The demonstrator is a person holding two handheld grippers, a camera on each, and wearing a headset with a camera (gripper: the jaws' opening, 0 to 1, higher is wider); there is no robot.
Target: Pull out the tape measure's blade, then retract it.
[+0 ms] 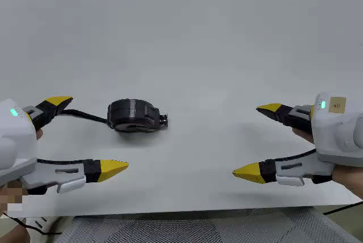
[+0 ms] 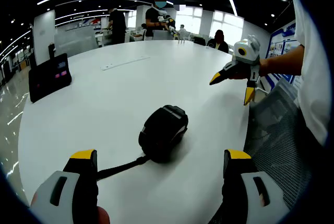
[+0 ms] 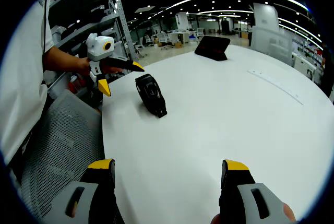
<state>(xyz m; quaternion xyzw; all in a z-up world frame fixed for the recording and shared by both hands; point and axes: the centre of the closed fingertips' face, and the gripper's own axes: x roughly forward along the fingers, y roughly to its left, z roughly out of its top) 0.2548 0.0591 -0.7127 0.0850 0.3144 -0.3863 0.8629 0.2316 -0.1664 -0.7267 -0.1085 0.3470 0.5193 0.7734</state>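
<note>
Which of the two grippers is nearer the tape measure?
The left gripper: the tape measure lies just ahead of its open fingers, while the right gripper is farther off across the table.

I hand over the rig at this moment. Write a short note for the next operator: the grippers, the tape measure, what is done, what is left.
Left gripper: open, holds nothing, just left of the tape measure.
Right gripper: open, holds nothing, well to the right of it.
Tape measure: lies on the white table, touched by no jaws; its black strap trails toward the left gripper.
Done: nothing yet; no blade is drawn out.
Left: grip the case, pull the blade out, then retract it.
</note>
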